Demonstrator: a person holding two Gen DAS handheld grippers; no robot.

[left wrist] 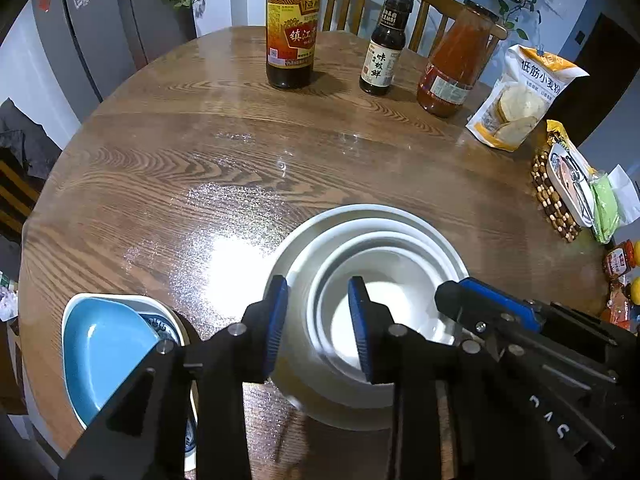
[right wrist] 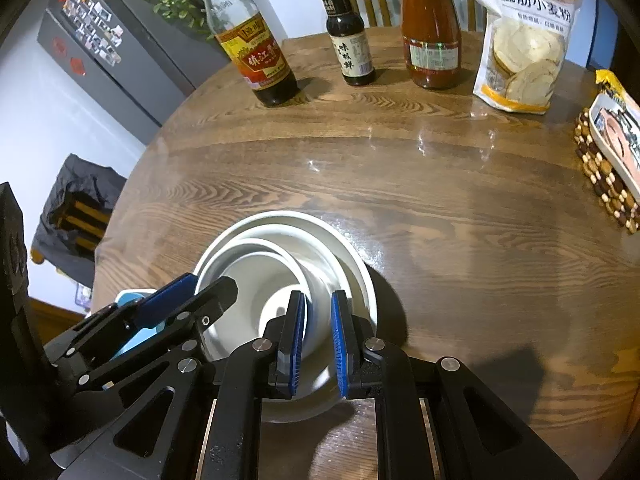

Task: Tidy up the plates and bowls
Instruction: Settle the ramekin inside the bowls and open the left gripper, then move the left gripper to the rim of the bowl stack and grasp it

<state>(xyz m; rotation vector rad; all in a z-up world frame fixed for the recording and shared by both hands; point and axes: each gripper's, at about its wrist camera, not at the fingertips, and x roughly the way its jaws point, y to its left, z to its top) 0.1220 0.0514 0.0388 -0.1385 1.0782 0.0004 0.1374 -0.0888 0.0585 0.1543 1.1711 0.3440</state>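
A nest of white bowls sits on the round wooden table; it also shows in the right wrist view. My left gripper straddles the left rim of the nest, jaws apart. My right gripper straddles the right wall of the inner white bowl, jaws narrowly apart around it; contact is unclear. It also shows from the side in the left wrist view. A blue bowl rests in a white patterned bowl to the left.
At the table's far side stand a vinegar bottle, a small dark sauce bottle, a red sauce bottle and a flour bag. A beaded trivet with packets lies at the right edge. Chairs stand behind.
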